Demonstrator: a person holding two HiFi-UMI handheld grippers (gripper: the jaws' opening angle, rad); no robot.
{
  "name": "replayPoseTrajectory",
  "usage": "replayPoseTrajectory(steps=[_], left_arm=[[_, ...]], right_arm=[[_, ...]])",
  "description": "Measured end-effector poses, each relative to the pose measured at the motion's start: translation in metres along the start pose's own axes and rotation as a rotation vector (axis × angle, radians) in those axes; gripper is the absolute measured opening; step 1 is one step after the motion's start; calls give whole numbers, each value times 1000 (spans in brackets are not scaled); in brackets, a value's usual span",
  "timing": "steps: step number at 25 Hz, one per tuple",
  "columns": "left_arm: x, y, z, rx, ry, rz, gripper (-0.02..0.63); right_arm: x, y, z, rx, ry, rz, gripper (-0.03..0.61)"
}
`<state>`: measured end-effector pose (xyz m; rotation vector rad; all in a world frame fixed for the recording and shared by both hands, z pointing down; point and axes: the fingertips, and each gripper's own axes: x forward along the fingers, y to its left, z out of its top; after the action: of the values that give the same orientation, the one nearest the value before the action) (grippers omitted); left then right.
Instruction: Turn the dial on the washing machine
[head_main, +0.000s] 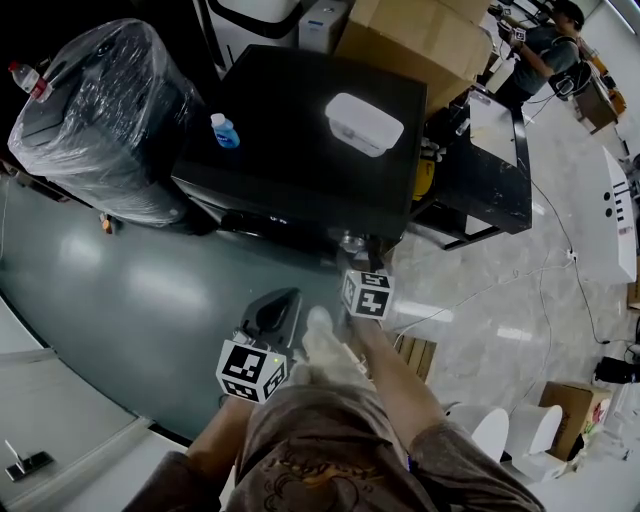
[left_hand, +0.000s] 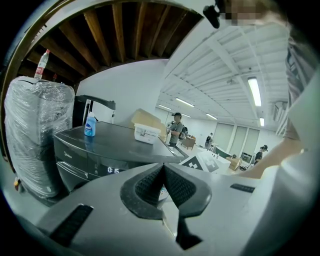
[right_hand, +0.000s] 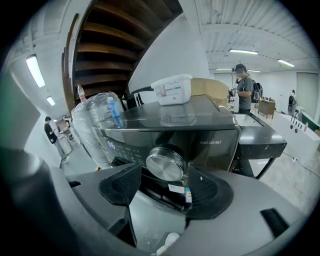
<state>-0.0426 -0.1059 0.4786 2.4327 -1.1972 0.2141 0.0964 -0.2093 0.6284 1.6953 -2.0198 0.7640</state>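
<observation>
The dark washing machine (head_main: 300, 130) stands ahead of me, its front panel (right_hand: 200, 145) filling the right gripper view. A silver round dial (right_hand: 165, 164) sticks out of that panel; in the head view the dial (head_main: 352, 242) shows just under the top's front edge. My right gripper (right_hand: 162, 184) is open, its pads (right_hand: 206, 189) standing on either side of the dial and just short of it, not touching. My left gripper (left_hand: 163, 182) is shut on nothing, held lower and to the left (head_main: 275, 312), away from the machine (left_hand: 100, 150), whose display is lit.
A blue bottle (head_main: 224, 130) and a white lidded box (head_main: 363, 122) sit on the machine's top. A plastic-wrapped drum (head_main: 100, 110) stands to the left, a black table (head_main: 490, 170) to the right, cardboard boxes (head_main: 420, 35) behind. Cables cross the floor; a person (head_main: 545, 50) is far right.
</observation>
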Motion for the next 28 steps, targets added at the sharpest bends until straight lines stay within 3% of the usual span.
replayPoseTrajectory(steps=[14,23,28], left_arm=[[8,6,-2,-12,16,6,-1],[10,6,-5,-15,22,-4,0],[9,8,-7,-16,28,-4,0]], right_arm=[[9,-2,3,80,14,-39,258],[9,-3,4,135,-5,-3,252],[8,-4,3,222,-28,36,252]])
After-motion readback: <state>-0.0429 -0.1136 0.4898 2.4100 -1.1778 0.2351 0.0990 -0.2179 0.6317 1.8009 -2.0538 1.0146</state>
